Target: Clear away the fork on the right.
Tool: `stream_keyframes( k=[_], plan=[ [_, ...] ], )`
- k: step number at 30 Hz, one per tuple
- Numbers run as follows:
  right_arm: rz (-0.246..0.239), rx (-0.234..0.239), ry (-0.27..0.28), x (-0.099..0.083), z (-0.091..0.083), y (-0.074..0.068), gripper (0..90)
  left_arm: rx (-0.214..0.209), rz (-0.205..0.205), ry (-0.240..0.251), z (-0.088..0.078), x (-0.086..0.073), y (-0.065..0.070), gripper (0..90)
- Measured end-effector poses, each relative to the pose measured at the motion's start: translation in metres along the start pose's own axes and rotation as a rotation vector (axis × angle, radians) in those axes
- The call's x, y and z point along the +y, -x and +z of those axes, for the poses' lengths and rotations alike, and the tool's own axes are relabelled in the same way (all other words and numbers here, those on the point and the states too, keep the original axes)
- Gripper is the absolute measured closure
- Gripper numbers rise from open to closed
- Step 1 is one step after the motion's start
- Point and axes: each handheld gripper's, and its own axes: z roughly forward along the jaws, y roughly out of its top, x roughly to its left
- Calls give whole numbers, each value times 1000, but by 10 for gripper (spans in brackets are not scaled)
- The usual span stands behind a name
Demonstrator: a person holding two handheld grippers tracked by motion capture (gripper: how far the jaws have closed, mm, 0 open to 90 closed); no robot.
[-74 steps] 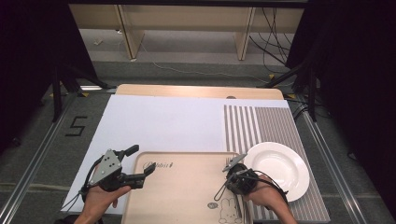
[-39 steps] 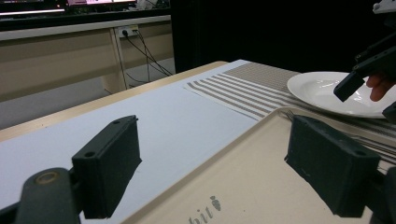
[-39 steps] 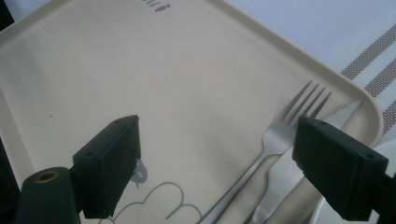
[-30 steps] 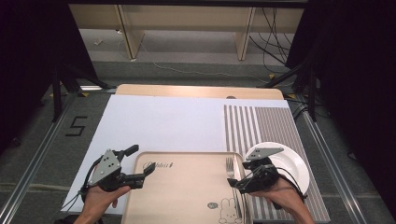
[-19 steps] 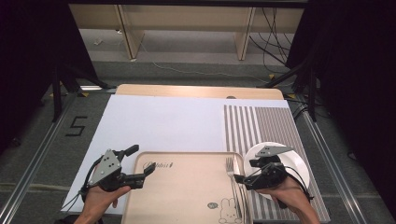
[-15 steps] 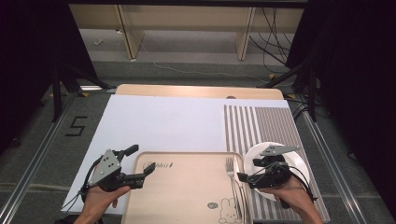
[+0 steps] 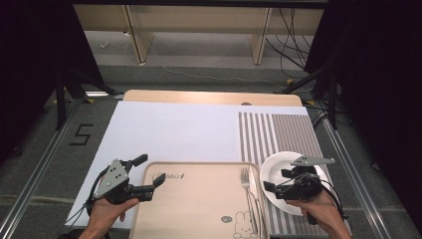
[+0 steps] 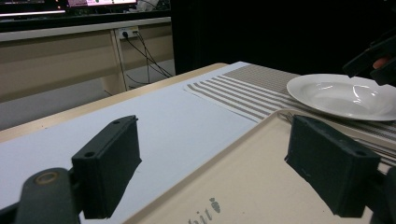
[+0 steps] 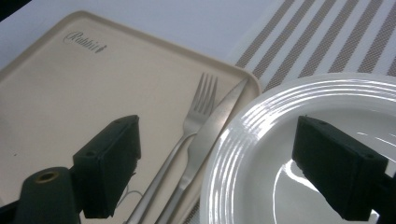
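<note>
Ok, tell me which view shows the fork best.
The right gripper view: the fork lies close up on the tray, tines and handle sharp, beside the knife. The high view shows it whole but small along the tray's right edge. In the left gripper view, it's too dim to make out.

Beige tray [image 7: 199, 199] with a little rabbit print, white plate [image 7: 276, 172] on a grey-and-white striped mat [image 7: 278, 134], silver fork [image 9: 187, 135] and knife [image 9: 210, 130], black tongs [image 9: 217, 170].

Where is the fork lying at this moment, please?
In the high view the fork lies along the right edge of the beige tray, tines pointing away, beside a knife and just left of the white plate, near the right gripper.
</note>
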Motion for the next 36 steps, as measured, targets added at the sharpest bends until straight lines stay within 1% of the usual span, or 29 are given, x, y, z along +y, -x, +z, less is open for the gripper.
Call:
stream_keyframes(
  k=[1, 2, 3, 4, 5, 7, 8, 9, 10, 11, 12, 13, 15, 16, 17, 19, 20, 21, 22, 24, 26, 27, 28, 30, 32, 33, 34, 35, 36],
  plan=[
    [-10, -3, 18, -1, 0, 3, 164, 0, 1, 0, 0, 0, 0, 164],
    [12, -11, -8, -1, -2, 3, 164, 0, 1, -1, 0, 0, 1, 164],
    [12, -11, -8, -1, -2, 3, 164, 0, 1, -1, 0, 0, 1, 164],
    [33, -32, -1, -4, -5, 7, 164, 0, 1, -2, 0, 0, 1, 164],
    [26, -40, 9, -5, -6, 10, 164, 0, 1, -2, 0, 0, 1, 164],
    [57, -44, 4, -7, -9, 13, 164, 1, 0, -2, 0, 0, 0, 164],
    [57, -44, 4, -7, -9, 13, 164, 1, 0, -2, 0, 0, 0, 164],
    [58, -61, 15, -8, -9, 15, 164, 2, -1, -2, 0, 0, 0, 164],
    [84, -87, 16, -10, -11, 18, 164, 1, -1, -2, 0, 0, 0, 164],
    [76, -73, 33, -11, -12, 21, 164, 1, -1, -2, 0, 0, 0, 164],
    [76, -73, 33, -11, -12, 21, 164, 1, -1, -2, 0, 0, 0, 164],
    [118, -94, 28, -14, -14, 21, 164, 2, -1, -1, 1, 0, 0, 164],
    [118, -105, 21, -14, -15, 22, 164, 2, -1, -1, 1, 0, 0, 164],
    [114, -109, 33, -15, -16, 24, 164, 2, -1, -2, 1, 0, 0, 164],
    [125, -123, 25, -17, -17, 25, 164, 2, -1, -2, 1, 0, 0, 164],
    [135, -121, 29, -18, -19, 27, 164, 2, -1, -3, 1, 0, 0, 164],
    [148, -132, 28, -19, -20, 28, 164, 2, -1, -3, 1, 0, 0, 164],
    [140, -125, 38, -20, -21, 29, 164, 3, -2, -4, 1, 0, 0, 164],
    [153, -138, 30, -21, -22, 30, 164, 3, -2, -4, 1, 0, 0, 164],
    [161, -129, 39, -22, -24, 31, 164, 3, -3, -4, 1, 0, 0, 164],
    [166, -143, 48, -25, -26, 35, 163, 0, -7, 4, 2, 0, 0, 163],
    [188, -128, 72, -26, -26, 35, 164, 6, -9, -2, 2, 0, 0, 163],
    [188, -128, 72, -26, -26, 35, 164, 6, -9, -2, 2, 0, 0, 163],
    [211, -154, 60, -28, -30, 37, 164, 5, -9, -2, 2, 0, 0, 163],
    [210, -154, 55, -29, -31, 39, 164, 5, -10, -2, 2, 0, 0, 163],
    [194, -148, 69, -31, -31, 42, 164, 4, -6, -4, 2, 0, -1, 163],
    [234, -151, 73, -33, -33, 42, 164, 4, -5, -5, 3, 0, -1, 163],
    [234, -151, 73, -33, -33, 42, 164, 4, -5, -5, 3, 0, -1, 163],
    [207, -136, 59, -34, -34, 46, 164, 4, -7, -4, 3, 0, -1, 163]
  ],
)
